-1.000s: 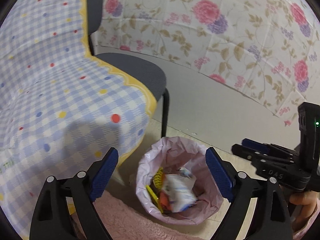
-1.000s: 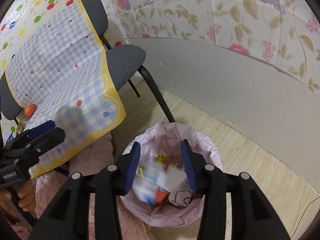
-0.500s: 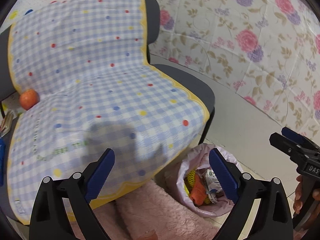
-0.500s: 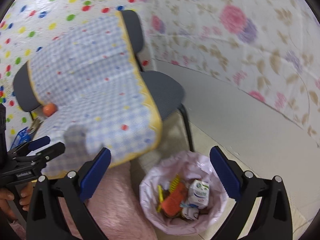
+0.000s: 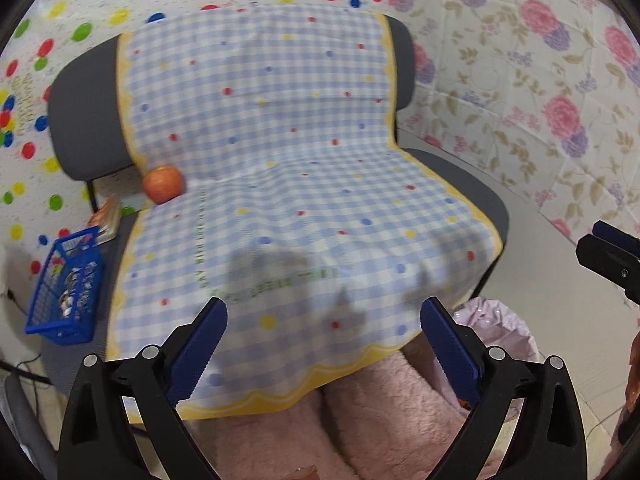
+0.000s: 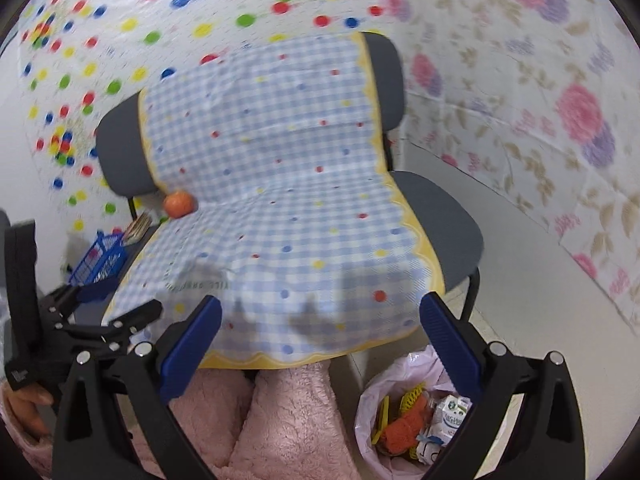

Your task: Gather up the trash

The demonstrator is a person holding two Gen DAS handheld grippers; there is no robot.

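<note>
A pink-lined trash bin (image 6: 394, 384) stands on the floor at the chair's right front, holding a small carton (image 6: 450, 418), orange and yellow scraps. Only its rim (image 5: 502, 330) shows in the left wrist view. My left gripper (image 5: 324, 346) is open and empty, facing the checked cloth (image 5: 304, 208) on the chair. My right gripper (image 6: 320, 342) is open and empty above the cloth's front edge, left of the bin. The left gripper's body (image 6: 100, 320) shows at lower left in the right wrist view. The right gripper's tip (image 5: 608, 256) shows at the left view's right edge.
An orange fruit (image 5: 163, 184) lies at the back of the seat on the left. A blue basket (image 5: 66, 284) sits on a second chair to the left, with a book (image 5: 105, 216) behind it. Pink fuzzy trousers (image 5: 360, 428) fill the bottom. Patterned walls surround.
Both grippers have swung up and left, from over the bin toward the chair seat. The right gripper opened and dropped its trash into the bin. The fruit and basket have come into view.
</note>
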